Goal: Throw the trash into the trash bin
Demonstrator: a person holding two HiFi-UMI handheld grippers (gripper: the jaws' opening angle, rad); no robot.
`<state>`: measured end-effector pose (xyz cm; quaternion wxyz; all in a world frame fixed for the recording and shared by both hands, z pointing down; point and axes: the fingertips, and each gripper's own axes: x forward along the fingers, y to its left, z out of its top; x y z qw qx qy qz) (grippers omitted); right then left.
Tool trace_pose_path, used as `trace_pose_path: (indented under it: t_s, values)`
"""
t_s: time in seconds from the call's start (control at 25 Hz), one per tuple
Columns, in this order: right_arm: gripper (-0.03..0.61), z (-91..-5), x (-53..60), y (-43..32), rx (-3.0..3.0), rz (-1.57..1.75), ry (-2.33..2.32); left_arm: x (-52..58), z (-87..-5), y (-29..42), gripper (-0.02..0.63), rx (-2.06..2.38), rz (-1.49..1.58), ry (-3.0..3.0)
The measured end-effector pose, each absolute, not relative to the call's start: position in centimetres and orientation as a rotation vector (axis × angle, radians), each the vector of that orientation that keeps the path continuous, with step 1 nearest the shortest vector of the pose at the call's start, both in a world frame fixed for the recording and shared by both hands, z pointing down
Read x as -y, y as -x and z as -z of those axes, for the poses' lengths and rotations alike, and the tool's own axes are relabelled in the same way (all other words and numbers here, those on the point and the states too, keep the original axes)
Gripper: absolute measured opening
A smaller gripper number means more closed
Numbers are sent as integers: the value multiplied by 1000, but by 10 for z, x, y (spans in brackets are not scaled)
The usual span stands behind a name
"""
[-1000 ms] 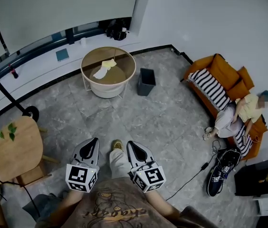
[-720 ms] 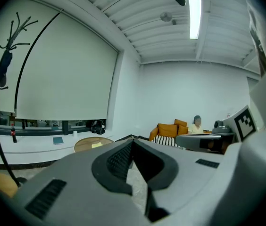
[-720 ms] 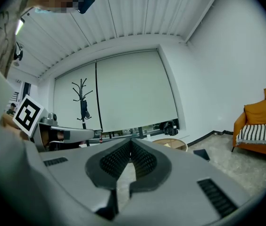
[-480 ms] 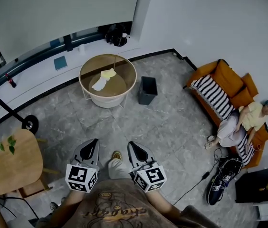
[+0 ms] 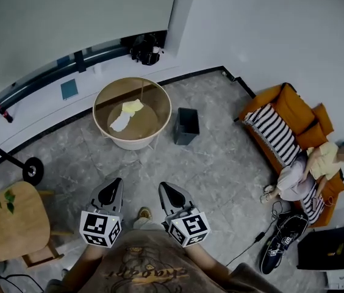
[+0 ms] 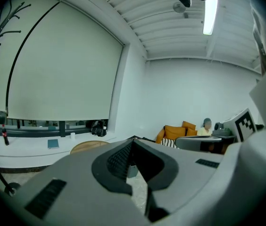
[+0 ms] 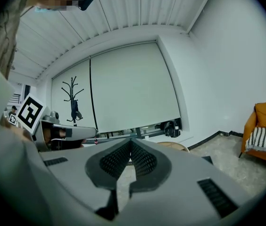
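View from above of a room with a grey stone floor (image 5: 221,163), seen by a person standing and holding a two-jaw tool in each hand. The left gripper (image 5: 116,182) and the right gripper (image 5: 163,186) sit low in the view, side by side, each pointing forward towards the far wall. In the left gripper view the dark ribbed jaws are pressed together at the tips with nothing between them. The right gripper view shows the same: jaws closed tip to tip and empty.

Ahead of the person, well apart from both grippers, stands a round wood-rimmed bench (image 5: 147,119) with a brownish top. On it lies the yellow and white crumpled trash (image 5: 126,112), a yellow piece touching a longer white piece, near the middle of the top. Just beside the bench, to its right on the floor, is a small dark square trash bin (image 5: 187,126), open at the top; what is inside cannot be made out.

At the right, an orange sofa (image 5: 288,105) with a striped cushion holds a seated person (image 5: 309,170). At the lower left is a small pale wooden side table (image 5: 13,224).

As judged from this, the task has hardly begun: the trash lies untouched on the bench and neither gripper holds anything. What is left is to reach the bench, open the jaws, grip the trash, carry it across to the bin and release it there
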<state>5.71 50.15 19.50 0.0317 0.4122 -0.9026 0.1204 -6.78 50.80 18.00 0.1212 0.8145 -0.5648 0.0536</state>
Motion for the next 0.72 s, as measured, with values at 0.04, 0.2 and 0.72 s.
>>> trace_pose_path:
  t_s: [0.04, 0.2, 0.72]
  values:
    - [17, -195, -491, -59, 2781, -371, -1265, -498, -179, 67, 18, 1653, -155, -2376]
    - [17, -197, -456, -62, 2785, -374, -1241, -463, -178, 65, 18, 1679, -150, -2361]
    - [17, -211, -388, -53, 2775, -416, -1216, -404, -184, 79, 18, 1723, -165, -2320]
